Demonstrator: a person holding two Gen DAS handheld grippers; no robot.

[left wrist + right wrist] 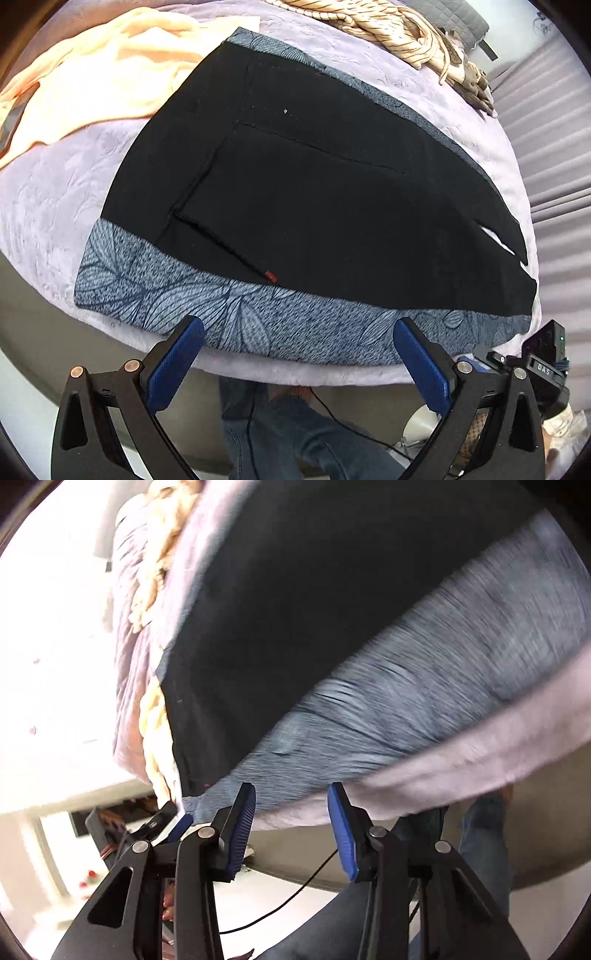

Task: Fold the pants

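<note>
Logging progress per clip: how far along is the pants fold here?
Done: the black pants lie flat, folded lengthwise, on the blue patterned cloth. In hand: nothing; the left claw and right claw hang open at the near edge. Left: crosswise folds.

Your black fabric pants (317,206) carry a small red tag (270,276) near their near edge. They lie on a blue-grey cloth printed with darker leaf outlines (207,306), over pale lilac embossed bedding (55,206). Far left you see a peach cloth (92,74); far right, cream fabric with dark stripes (388,29).
</note>
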